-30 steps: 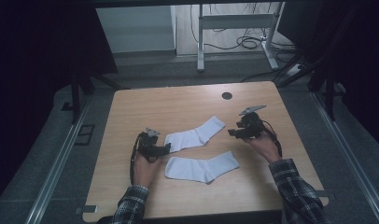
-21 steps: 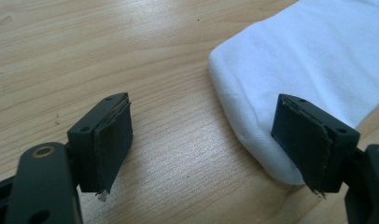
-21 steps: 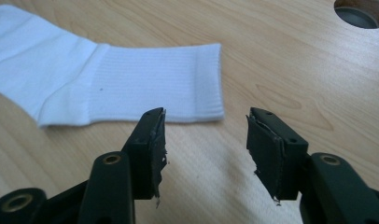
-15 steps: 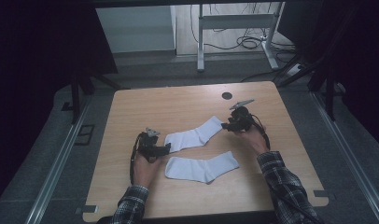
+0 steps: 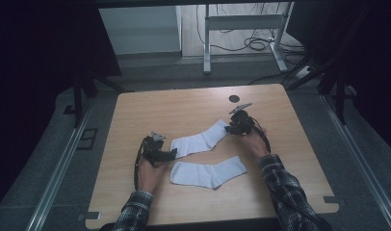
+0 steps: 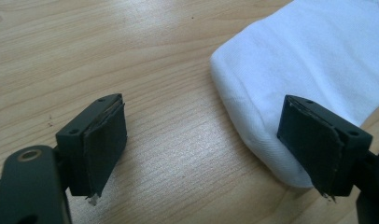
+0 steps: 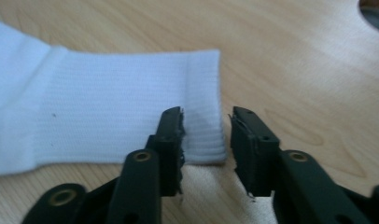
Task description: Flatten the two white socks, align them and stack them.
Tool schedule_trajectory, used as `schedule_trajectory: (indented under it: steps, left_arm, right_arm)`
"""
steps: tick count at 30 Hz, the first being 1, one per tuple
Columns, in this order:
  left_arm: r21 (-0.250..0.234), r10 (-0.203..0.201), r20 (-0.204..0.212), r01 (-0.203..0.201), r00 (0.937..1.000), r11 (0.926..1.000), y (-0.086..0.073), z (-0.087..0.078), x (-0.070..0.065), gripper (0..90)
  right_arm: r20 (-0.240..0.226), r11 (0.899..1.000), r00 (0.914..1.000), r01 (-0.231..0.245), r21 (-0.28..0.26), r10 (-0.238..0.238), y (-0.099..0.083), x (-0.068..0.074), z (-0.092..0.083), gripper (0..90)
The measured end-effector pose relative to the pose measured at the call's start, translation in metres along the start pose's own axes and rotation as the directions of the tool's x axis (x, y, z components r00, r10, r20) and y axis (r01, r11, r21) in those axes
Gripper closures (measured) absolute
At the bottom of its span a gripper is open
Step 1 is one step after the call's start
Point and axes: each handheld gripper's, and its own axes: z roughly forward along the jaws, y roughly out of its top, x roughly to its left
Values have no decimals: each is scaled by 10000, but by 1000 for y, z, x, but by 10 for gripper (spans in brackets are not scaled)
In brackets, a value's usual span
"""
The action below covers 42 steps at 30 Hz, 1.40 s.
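Two white socks lie on the wooden table [image 5: 136,115]. The upper sock [image 5: 201,141] slants up to the right, and the lower sock [image 5: 208,173] lies nearer the person. My left gripper [image 5: 172,154] rests open at the upper sock's toe; in the left gripper view the left gripper [image 6: 204,109] has wide jaws, and the toe [image 6: 290,70] lies by the right one. My right gripper [image 5: 230,126] is down at that sock's cuff. In the right gripper view the right gripper [image 7: 207,116] has narrow jaws that have just been closing, and the cuff corner [image 7: 204,126] sits between them, not pinched.
A dark round hole [image 5: 234,98] is set in the table behind the right gripper and appears as the hole [image 7: 374,9] in the right gripper view. A metal frame [image 5: 241,21] and cables lie on the floor past the far edge. Bare wood surrounds the socks.
The right gripper has moved left and down to the upper sock's cuff, and its jaws have narrowed. The left gripper and both socks have stayed put.
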Motion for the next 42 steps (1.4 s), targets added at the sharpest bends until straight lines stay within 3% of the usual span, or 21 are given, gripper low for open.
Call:
schedule_trajectory:
  steps: [2,4,5,8,12,16,21,30,42]
  left_arm:
    - [-163,80,104,-79,9999,9998,-1,-1,0,215]
    - [-259,295,306,-287,9991,9993,-2,-3,-1,349]
    - [-317,420,465,-405,9980,9987,-2,-4,-2,383]
    - [-440,605,788,-571,9951,9974,-2,-4,-4,596]
    - [-416,499,1139,-455,9922,9981,0,-2,-6,826]
    - [-369,742,792,-714,9941,9968,4,-2,-11,851]
    - [-617,948,695,-906,9931,9940,11,-10,-14,854]
    - [-1155,847,1290,-698,9880,9908,18,-37,-15,853]
    - [-1288,1445,1578,-1247,9768,9838,5,-70,-32,852]
  right_arm:
    - [-172,9998,9997,-179,-60,178,-1,0,0,736]
    - [-300,9997,9993,-230,-19,229,-2,1,-1,785]
    - [-324,9997,9992,-235,23,236,-3,1,-2,791]
    - [-477,9996,9986,-218,184,226,-5,5,-6,797]
    - [-570,9996,9981,-231,165,240,-10,8,-12,800]
    - [-631,9995,9975,-322,-44,318,-14,9,-19,802]
    - [-745,9988,9966,-381,-295,359,-17,9,-32,802]
    - [-913,9962,9953,-385,-785,312,-23,12,-66,802]
    - [-1504,9943,9886,-232,-1044,72,-45,25,-109,799]
